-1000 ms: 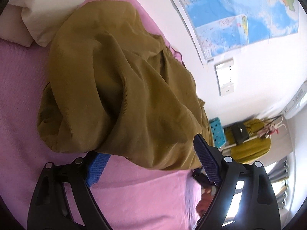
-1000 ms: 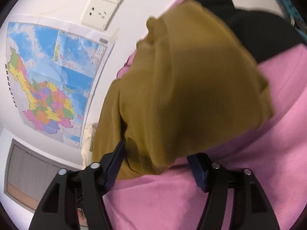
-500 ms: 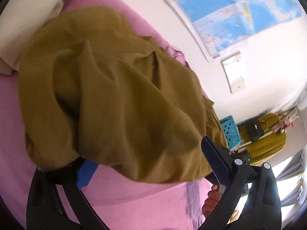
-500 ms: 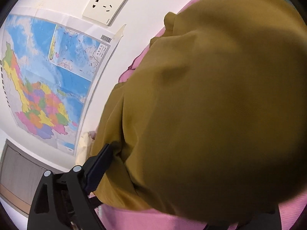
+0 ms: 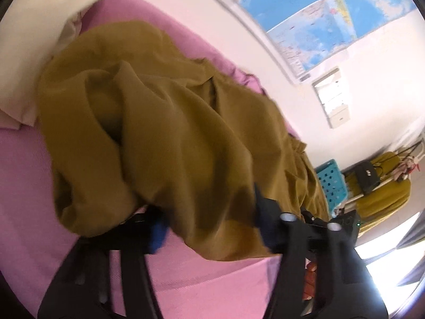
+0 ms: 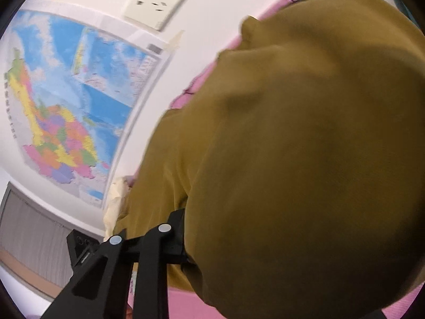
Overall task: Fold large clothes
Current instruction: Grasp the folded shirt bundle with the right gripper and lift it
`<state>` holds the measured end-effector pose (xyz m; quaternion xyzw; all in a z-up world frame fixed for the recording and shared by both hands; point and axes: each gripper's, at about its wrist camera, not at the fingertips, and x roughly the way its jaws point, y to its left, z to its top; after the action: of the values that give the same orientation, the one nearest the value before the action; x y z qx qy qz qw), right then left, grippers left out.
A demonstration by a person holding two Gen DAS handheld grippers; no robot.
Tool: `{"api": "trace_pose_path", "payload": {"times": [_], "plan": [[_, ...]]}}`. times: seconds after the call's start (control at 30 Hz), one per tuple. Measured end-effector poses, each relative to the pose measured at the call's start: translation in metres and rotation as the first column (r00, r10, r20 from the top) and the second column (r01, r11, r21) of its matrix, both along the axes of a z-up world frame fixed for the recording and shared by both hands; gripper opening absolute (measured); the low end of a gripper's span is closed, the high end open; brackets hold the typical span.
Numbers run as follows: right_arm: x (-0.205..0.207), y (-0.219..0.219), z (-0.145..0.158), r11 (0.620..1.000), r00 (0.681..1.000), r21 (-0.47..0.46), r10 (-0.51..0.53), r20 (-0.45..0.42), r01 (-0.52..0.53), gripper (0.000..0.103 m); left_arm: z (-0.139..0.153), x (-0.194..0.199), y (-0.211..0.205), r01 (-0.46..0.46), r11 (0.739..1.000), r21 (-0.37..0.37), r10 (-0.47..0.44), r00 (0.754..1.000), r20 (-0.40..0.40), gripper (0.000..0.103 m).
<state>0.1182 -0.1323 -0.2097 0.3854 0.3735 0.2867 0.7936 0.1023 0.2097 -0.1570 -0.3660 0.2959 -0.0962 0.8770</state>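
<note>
Since a second ago the mustard-brown garment has swung in toward both cameras: in the right wrist view it now fills most of the frame, where before it left the pink bed bare on that side, and in the left wrist view its hem has dropped over the fingers.

Both grippers sit at the garment's near edge, seemingly so that one layer can be carried over the rest, which lies heaped on the pink bed between the cream pillow and the foot end. On the left gripper the jaws stand part open with cloth draped between and over them; whether they pinch it I cannot tell. The right gripper shows only one black finger; the other is buried under fabric, so its opening cannot be judged.

Motion blur softens both views. The garment's shape, sleeves or collar are unreadable in the bunching. Beyond the bed's foot end, a turquoise basket is half hidden by the cloth, and the wall map is cut off by the lens edge.
</note>
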Motion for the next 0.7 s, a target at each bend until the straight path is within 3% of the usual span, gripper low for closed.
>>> {"api": "trace_pose_path", "payload": {"times": [0.1,0.17,0.2,0.23,0.27,0.33,0.47,0.57,0.7], "plan": [[0.003,0.0,-0.001,1.0,0.999,0.023,0.019,-0.031,-0.018,0.043,0.009,0.001,-0.001,0.017,0.999,0.028,-0.017,1.0,0.019,0.046],[0.005,0.001,-0.006,0.999,0.998,0.039,0.028,-0.059,-0.025,0.055,0.005,0.012,0.002,0.058,0.998,-0.002,-0.058,0.998,-0.002,0.06],[0.005,0.002,-0.008,0.998,0.997,0.048,0.031,-0.065,-0.028,0.064,0.002,0.016,0.003,0.078,0.997,-0.029,-0.078,0.997,-0.01,0.072],[0.005,0.002,-0.011,0.998,0.996,0.053,0.03,-0.079,-0.026,0.072,-0.001,0.021,0.004,0.094,0.994,-0.054,-0.095,0.995,-0.018,0.076],[0.005,0.003,-0.013,0.998,0.995,0.054,0.028,-0.092,-0.023,0.073,-0.001,0.022,0.005,0.096,0.994,-0.06,-0.097,0.995,-0.018,0.076],[0.003,0.005,-0.014,0.998,0.995,0.06,0.041,-0.091,-0.036,0.074,0.001,0.027,0.001,0.135,0.99,-0.034,-0.135,0.991,-0.012,0.083],[0.0,0.005,-0.015,0.996,0.994,0.07,0.058,-0.096,-0.051,0.074,-0.006,0.03,-0.003,0.153,0.988,-0.02,-0.153,0.988,-0.031,0.083],[-0.001,0.006,-0.013,0.996,0.994,0.072,0.062,-0.087,-0.056,0.073,-0.01,0.027,-0.001,0.147,0.988,-0.05,-0.149,0.989,-0.027,0.083],[-0.001,0.006,-0.013,0.993,0.994,0.097,0.081,-0.079,-0.073,0.049,-0.009,0.029,0.003,0.148,0.985,-0.084,-0.151,0.988,-0.035,0.083]]}}
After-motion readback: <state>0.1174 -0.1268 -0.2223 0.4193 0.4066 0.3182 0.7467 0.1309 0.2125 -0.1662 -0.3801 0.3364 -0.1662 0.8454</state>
